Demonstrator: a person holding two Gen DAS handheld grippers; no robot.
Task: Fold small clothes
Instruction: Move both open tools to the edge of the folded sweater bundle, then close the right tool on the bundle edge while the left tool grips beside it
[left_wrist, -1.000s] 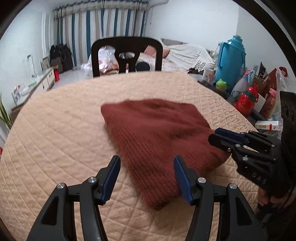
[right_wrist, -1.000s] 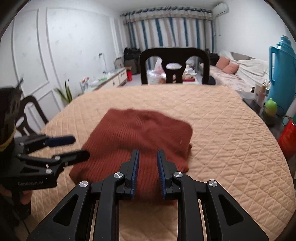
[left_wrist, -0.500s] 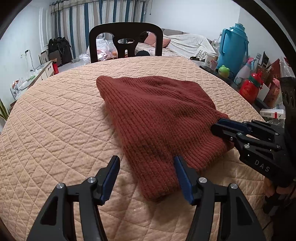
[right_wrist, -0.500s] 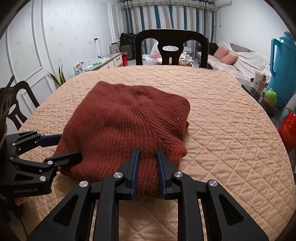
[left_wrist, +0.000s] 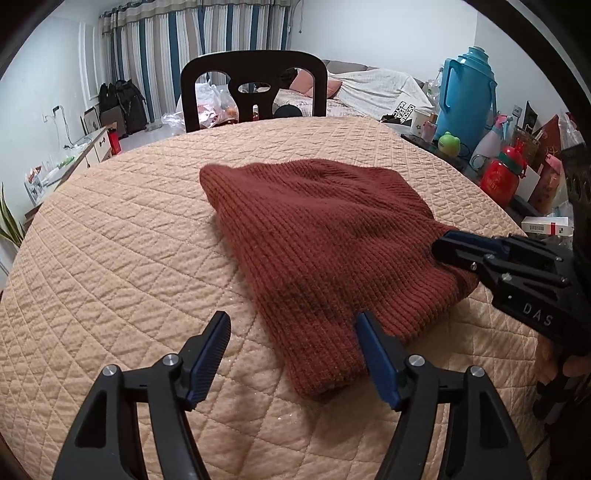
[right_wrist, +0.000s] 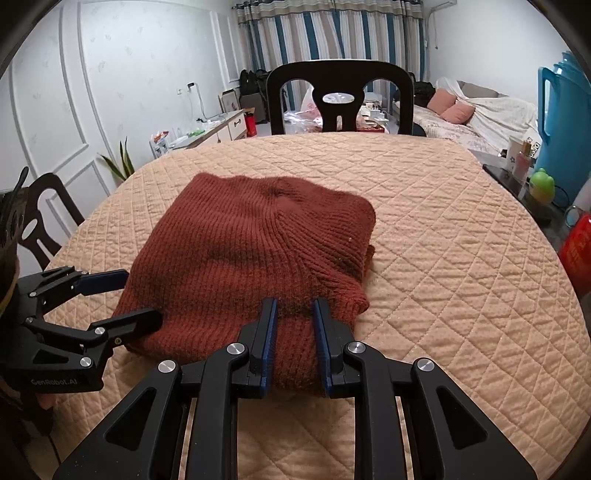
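A rust-red knitted garment lies folded on the quilted peach table cover; it also shows in the right wrist view. My left gripper is open, its jaws wide apart, low over the garment's near left corner, right finger over the knit. In the right wrist view the left gripper sits at the garment's left edge. My right gripper is shut on the garment's near edge, a bunch of knit between its blue pads. In the left wrist view the right gripper sits at the garment's right edge.
A black chair stands at the table's far side. A blue thermos, a red bottle, a green toy and boxes crowd a side table on the right. Another dark chair is at the left.
The garment has settled flat on the table after moving a second ago. The right gripper keeps its hold on the near edge. The left gripper stays open near the corner.
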